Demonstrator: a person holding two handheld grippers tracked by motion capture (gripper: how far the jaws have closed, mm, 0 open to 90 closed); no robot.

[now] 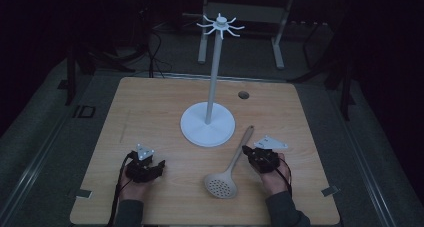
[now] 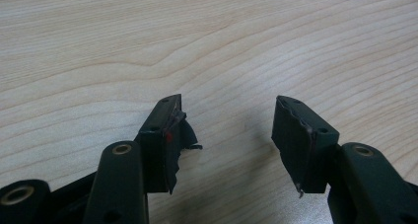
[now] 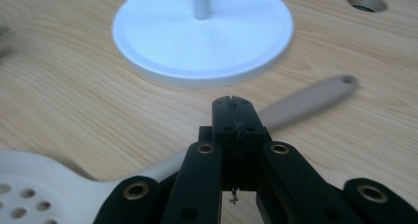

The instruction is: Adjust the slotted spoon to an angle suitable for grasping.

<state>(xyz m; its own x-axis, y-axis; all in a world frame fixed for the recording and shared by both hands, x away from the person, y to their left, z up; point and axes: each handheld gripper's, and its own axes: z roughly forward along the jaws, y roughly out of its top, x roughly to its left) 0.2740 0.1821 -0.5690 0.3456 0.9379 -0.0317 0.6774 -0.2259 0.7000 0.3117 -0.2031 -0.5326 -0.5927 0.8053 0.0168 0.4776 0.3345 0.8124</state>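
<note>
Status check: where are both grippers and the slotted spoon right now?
Left gripper open, over bare table. Right gripper shut, empty, above the slotted spoon handle. Spoon flat on table, in front of white hook stand. Nothing between.

Standing mid-counter (image 1: 150, 102), blocking the centre lane: white rack (image 1: 208, 122) with pole and hooked crown.

Lying slantwise just right of the rack's base, crossing the path ahead of the right gripper (image 1: 246, 150), jaws pressed together over the handle: slotted spoon (image 1: 230, 172). Leaving bare wood all along the left half ahead of the left gripper (image 1: 161, 164), jaws parted over nothing. Sitting near the far edge, right of the pole: a small round hole (image 1: 243, 94).
</note>
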